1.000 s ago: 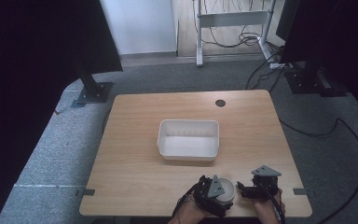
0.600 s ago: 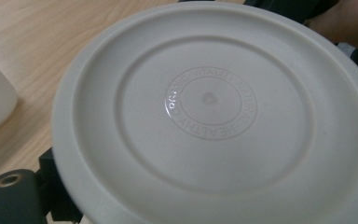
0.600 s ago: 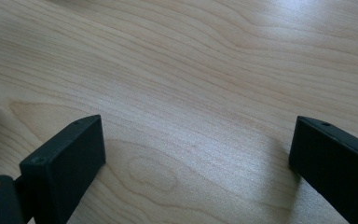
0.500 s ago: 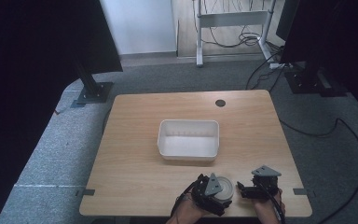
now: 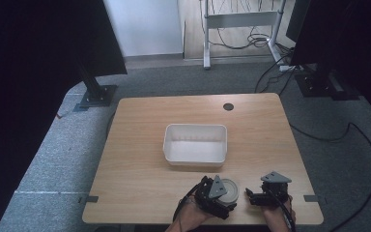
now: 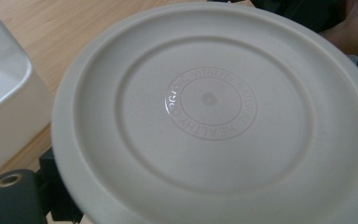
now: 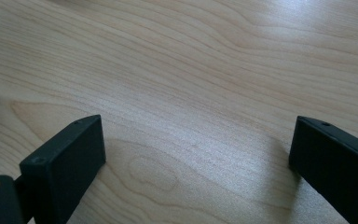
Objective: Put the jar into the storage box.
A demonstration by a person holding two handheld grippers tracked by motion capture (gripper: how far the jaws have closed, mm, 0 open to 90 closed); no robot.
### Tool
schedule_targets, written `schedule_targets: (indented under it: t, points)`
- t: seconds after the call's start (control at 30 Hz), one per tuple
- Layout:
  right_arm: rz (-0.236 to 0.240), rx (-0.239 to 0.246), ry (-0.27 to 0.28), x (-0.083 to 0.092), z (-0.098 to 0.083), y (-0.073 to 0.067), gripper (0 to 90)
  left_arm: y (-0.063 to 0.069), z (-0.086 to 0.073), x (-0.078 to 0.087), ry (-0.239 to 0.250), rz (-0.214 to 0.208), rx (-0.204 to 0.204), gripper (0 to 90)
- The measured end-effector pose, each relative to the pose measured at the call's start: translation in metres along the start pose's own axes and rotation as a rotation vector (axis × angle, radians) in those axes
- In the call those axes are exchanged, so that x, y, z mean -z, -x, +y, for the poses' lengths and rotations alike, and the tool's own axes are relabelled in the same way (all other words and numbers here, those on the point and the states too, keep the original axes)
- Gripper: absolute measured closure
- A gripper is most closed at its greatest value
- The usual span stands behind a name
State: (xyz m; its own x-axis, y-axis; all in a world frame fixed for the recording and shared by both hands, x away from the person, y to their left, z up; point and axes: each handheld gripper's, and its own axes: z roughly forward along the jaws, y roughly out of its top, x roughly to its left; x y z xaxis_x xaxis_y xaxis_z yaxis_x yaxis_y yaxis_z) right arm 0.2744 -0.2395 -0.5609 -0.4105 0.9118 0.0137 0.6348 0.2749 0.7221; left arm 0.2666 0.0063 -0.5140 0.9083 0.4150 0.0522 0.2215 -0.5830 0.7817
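A round grey lid with embossed lettering sits at the table's front edge. Seen very close in the left gripper view, the lid has one black jaw against its lower left rim. My left gripper looks shut on it, though the far jaw is hidden behind the lid. A white rectangular bin stands empty mid-table, just beyond, and its corner shows beside the lid. My right gripper rests to the right of the lid, open, with only bare wood between its jaws.
The wooden table has a cable hole at the back. Black stands and cables lie on the grey carpet around it. Both hands come in over the front edge.
Almost nothing differs. The left gripper and the lid have shifted very slightly; the right gripper has held its place.
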Motion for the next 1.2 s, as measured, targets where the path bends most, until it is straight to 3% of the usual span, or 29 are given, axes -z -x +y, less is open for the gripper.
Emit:
schedule_targets:
  t: [1.2]
  points:
    - [0.0,0.0,0.0,0.0,0.0,0.0,3.1,-0.033,0.006,0.022,0.005,0.057,0.024,10.4]
